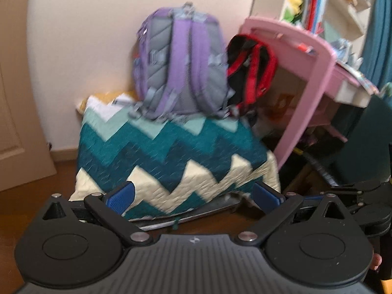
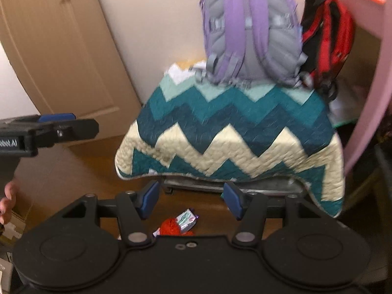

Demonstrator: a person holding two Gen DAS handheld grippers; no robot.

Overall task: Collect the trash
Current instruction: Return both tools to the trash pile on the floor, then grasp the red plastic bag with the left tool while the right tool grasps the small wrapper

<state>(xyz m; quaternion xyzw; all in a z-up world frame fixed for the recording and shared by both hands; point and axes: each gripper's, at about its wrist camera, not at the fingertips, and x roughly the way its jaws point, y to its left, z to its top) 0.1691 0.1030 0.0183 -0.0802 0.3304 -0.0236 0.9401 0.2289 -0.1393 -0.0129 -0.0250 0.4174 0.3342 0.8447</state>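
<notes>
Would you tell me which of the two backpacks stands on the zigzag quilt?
The purple-and-grey backpack stands on the quilt; the red-and-black backpack hangs beside it.

I see a quilt zigzagged in teal, navy and cream, a purple-and-grey backpack (beside a red-and-black one), and a red scrap.

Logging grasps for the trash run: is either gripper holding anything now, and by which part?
Nothing is held. The left gripper and right gripper are both open and empty; the crumpled red wrapper lies on the floor, ungrasped.
</notes>
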